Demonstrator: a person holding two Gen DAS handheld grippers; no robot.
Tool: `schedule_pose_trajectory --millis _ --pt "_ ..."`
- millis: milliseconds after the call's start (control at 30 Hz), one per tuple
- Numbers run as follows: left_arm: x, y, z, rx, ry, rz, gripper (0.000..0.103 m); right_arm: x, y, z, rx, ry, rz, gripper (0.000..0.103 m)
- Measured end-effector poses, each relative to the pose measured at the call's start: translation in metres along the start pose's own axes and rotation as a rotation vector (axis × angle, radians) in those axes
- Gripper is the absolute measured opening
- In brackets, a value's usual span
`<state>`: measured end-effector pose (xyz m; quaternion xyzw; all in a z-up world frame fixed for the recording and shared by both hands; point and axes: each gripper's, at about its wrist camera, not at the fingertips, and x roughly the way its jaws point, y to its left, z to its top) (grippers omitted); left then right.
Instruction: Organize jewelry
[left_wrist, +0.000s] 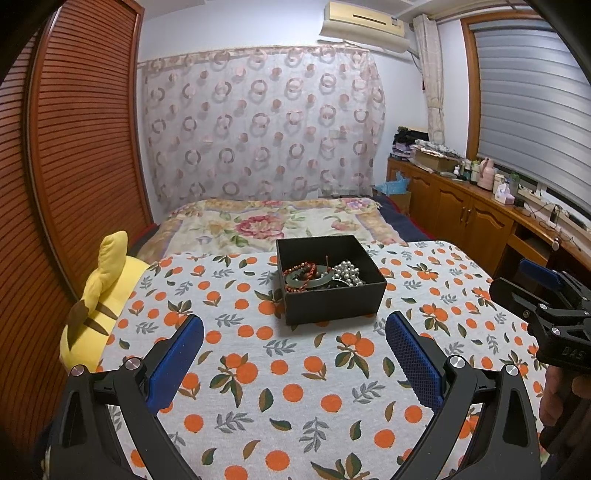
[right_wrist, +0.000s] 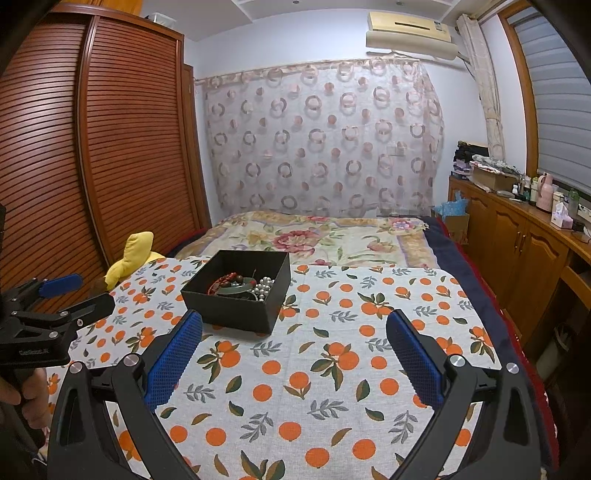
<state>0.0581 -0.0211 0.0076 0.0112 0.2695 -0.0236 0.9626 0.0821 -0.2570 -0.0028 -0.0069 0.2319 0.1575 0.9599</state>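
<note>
A black open box (left_wrist: 334, 299) stands on the orange-print cloth (left_wrist: 280, 387). Inside lie a green jade ring (left_wrist: 306, 279), a red bead string (left_wrist: 301, 267) and a silver pearl strand (left_wrist: 347, 273). My left gripper (left_wrist: 293, 354) is open and empty, a short way in front of the box. In the right wrist view the box (right_wrist: 236, 306) sits ahead to the left, with the pearls (right_wrist: 264, 288) and red beads (right_wrist: 221, 282) inside. My right gripper (right_wrist: 293, 354) is open and empty, to the right of the box. Each gripper shows at the edge of the other's view.
A yellow plush toy (left_wrist: 98, 295) lies at the cloth's left edge. A bed with a floral cover (left_wrist: 273, 221) lies behind the cloth. A wooden louvred wardrobe (left_wrist: 74, 147) stands left. Wooden cabinets (right_wrist: 517, 240) with bottles run along the right wall.
</note>
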Motion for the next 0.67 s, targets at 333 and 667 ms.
schedule_pose_trajectory --millis 333,667 --pt "0.0002 -0.0002 0.0009 -0.001 0.0 0.0 0.095 0.0002 0.0 -0.0001 0.0 0.0 0.0 0.1" --pt "0.0007 0.0001 0.0004 -0.002 -0.001 0.0 0.095 -0.0006 -0.0002 -0.0005 0.0 -0.002 0.001 0.1"
